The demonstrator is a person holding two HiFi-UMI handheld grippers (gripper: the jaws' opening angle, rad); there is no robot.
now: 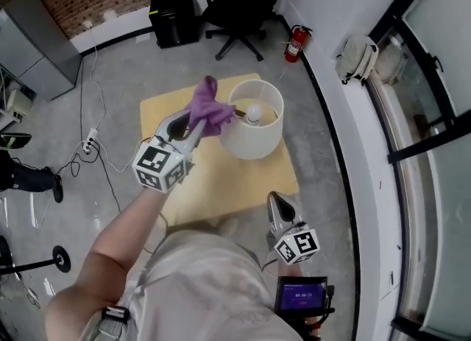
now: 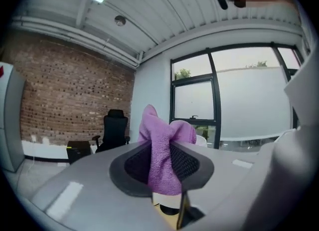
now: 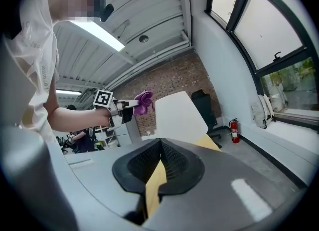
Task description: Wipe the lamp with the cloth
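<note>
A lamp with a white drum shade (image 1: 254, 135) and a bare bulb (image 1: 254, 113) stands on a low yellow table (image 1: 221, 185). My left gripper (image 1: 197, 124) is shut on a purple cloth (image 1: 209, 108), which it holds raised just left of the shade's rim. In the left gripper view the cloth (image 2: 160, 130) sticks up from between the pads of the left gripper (image 2: 161, 167). My right gripper (image 1: 275, 201) hovers over the table's near right corner, shut and empty. The right gripper view shows the right gripper (image 3: 160, 161), the shade (image 3: 179, 117) and the cloth (image 3: 144, 100) beyond.
A black office chair (image 1: 239, 1), a black box (image 1: 173, 17) and a red fire extinguisher (image 1: 296, 43) stand at the far side. A backpack (image 1: 357, 56) sits on the ledge by the windows. A power strip with cables (image 1: 90, 141) lies on the floor at left.
</note>
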